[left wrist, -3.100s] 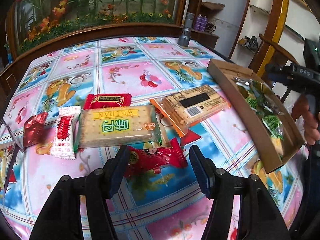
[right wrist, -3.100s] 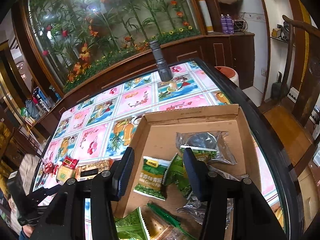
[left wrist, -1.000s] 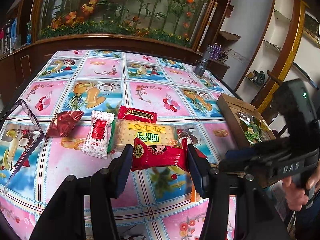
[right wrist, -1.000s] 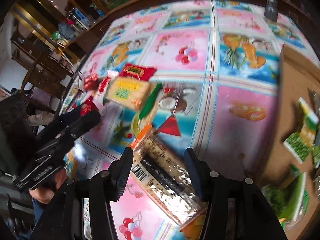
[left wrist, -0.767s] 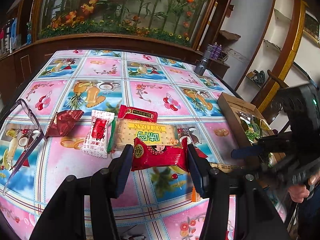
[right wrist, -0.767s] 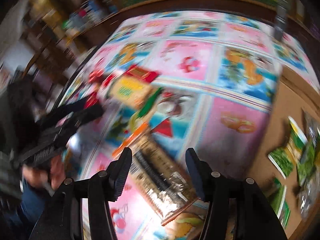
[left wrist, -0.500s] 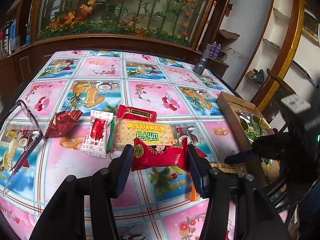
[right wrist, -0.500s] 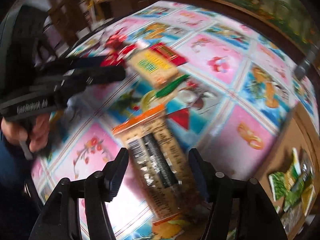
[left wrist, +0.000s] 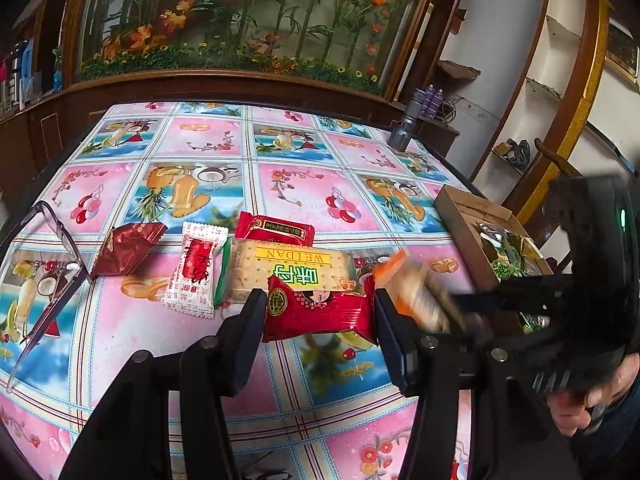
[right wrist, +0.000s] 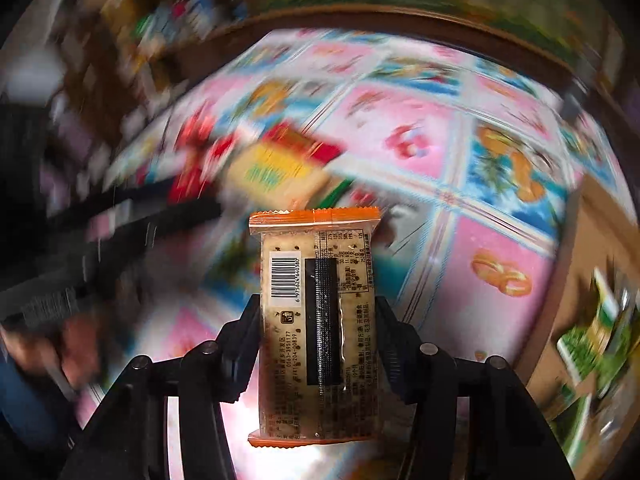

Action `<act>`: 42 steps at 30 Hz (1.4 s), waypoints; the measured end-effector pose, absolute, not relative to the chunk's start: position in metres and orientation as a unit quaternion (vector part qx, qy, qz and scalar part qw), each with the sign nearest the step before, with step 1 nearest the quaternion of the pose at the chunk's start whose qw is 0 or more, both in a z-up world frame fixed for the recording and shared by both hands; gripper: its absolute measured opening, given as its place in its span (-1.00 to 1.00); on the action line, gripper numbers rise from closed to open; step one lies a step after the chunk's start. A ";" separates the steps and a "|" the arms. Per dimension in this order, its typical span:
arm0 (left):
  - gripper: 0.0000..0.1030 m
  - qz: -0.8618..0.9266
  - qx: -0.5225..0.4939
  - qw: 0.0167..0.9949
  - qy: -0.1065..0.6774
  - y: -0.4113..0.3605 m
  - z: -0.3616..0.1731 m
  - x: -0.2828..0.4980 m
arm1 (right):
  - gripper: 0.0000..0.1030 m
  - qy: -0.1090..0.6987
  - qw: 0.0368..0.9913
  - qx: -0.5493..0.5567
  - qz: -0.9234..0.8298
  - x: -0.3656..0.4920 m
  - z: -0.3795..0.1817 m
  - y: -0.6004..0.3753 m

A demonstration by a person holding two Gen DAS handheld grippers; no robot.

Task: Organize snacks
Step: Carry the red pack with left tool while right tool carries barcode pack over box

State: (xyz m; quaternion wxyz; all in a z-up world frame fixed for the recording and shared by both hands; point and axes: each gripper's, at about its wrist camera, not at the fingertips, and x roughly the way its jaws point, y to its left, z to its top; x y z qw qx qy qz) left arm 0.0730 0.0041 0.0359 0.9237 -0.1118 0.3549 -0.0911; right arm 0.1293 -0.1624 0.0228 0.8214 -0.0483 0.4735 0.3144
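My left gripper (left wrist: 320,300) is shut on a red snack packet (left wrist: 316,312), holding it just above the flowered tablecloth. In the right wrist view my right gripper (right wrist: 317,312) has an orange-ended cracker pack (right wrist: 316,264) lengthwise between its jaws. Those jaws are closing, the pads press on the pack's sides, and it is off the table. In the left wrist view the same pack (left wrist: 416,292) shows as a blur at the right. A green-and-yellow cracker pack (left wrist: 292,268), a white-and-red candy (left wrist: 196,272), a dark red pouch (left wrist: 128,246) and another red packet (left wrist: 274,230) lie on the cloth.
A cardboard box (left wrist: 460,208) with green snack bags stands at the table's right edge, and its wall (right wrist: 568,240) also shows in the right wrist view. Glasses (left wrist: 44,280) lie at the left edge. A grey flashlight (left wrist: 404,132) stands at the far right corner.
My right gripper has closed on the orange-ended cracker pack and lifted it off the cloth, and its view has swung. The left gripper has kept still with the red packet.
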 end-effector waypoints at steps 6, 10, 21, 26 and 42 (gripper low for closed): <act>0.01 -0.087 -0.101 0.923 0.361 0.000 0.033 0.076 | 0.12 0.424 0.848 0.034 0.317 0.135 0.034 -0.182; 0.02 -0.079 -0.081 0.928 0.355 -0.007 0.034 0.075 | 0.12 0.429 0.842 0.054 0.321 0.138 0.034 -0.192; 0.02 -0.046 -0.026 0.947 0.318 -0.031 0.045 0.068 | 0.12 0.425 0.846 0.088 0.311 0.139 0.038 -0.211; 0.02 -0.042 -0.012 0.949 0.312 -0.042 0.048 0.063 | 0.12 0.423 0.846 0.108 0.306 0.139 0.041 -0.224; 0.02 -0.130 -0.014 0.945 0.300 -0.132 0.080 0.059 | 0.12 0.366 0.870 0.220 0.248 0.115 0.052 -0.369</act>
